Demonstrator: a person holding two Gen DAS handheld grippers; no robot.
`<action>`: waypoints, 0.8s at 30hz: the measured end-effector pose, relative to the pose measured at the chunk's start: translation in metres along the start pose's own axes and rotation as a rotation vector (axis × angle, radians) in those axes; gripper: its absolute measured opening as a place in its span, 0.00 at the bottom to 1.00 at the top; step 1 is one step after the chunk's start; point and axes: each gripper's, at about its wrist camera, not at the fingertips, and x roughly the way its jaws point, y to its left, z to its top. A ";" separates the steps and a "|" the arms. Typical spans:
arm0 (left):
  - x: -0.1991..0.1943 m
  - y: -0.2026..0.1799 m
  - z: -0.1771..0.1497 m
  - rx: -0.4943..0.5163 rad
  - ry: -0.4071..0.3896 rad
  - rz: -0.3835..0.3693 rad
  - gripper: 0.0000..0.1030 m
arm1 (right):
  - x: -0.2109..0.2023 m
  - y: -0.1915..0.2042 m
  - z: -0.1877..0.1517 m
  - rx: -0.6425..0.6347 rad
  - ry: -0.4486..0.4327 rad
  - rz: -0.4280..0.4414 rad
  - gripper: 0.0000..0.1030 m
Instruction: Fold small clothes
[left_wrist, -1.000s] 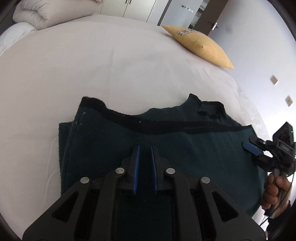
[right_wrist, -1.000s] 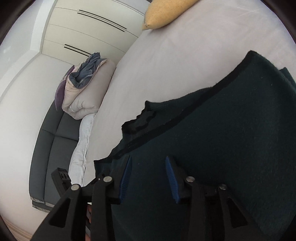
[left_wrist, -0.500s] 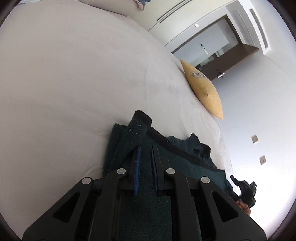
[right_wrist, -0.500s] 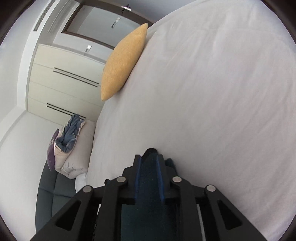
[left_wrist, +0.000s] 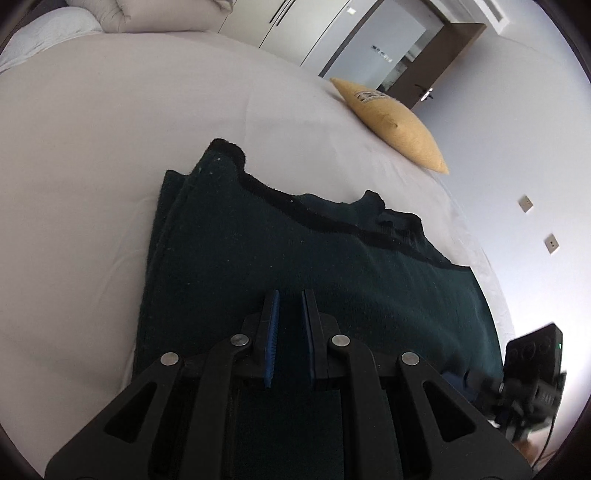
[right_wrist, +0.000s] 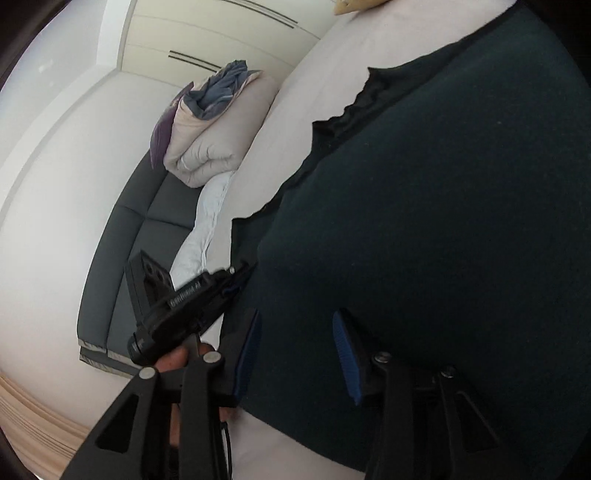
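Observation:
A dark green knit garment (left_wrist: 332, 277) with a black trim band lies folded and flat on the white bed (left_wrist: 147, 110). My left gripper (left_wrist: 290, 295) is shut, low over the garment's near part, and no cloth shows clamped between its blue pads. In the right wrist view the left gripper (right_wrist: 236, 280) tips against the garment's (right_wrist: 443, 221) left edge, with a hand (right_wrist: 181, 360) behind it. My right gripper (right_wrist: 295, 315) has its jaws opening. The cloth lies under the gap, and the pads do not press on it. It appears blurred at the garment's right edge (left_wrist: 469, 380).
A yellow pillow (left_wrist: 391, 125) rests at the bed's far right edge. A folded beige duvet (right_wrist: 218, 136) with blue and purple cloth on it sits on a dark grey sofa (right_wrist: 140, 229) beside the bed (right_wrist: 288, 122). Wardrobe doors and a doorway stand behind.
Half a second ago the right gripper was shut on dark cloth, far out over the bed; now it is back over the garment with jaws apart. The raised left corner now lies flat.

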 end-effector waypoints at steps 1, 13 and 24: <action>-0.004 0.003 -0.003 -0.002 -0.002 0.003 0.11 | -0.016 -0.011 0.005 0.028 -0.043 0.004 0.36; -0.073 0.034 -0.047 -0.069 -0.038 0.020 0.11 | -0.187 -0.083 0.026 0.217 -0.518 -0.176 0.25; -0.147 0.072 -0.087 -0.291 -0.042 -0.027 0.75 | -0.157 -0.014 -0.005 0.092 -0.384 -0.140 0.68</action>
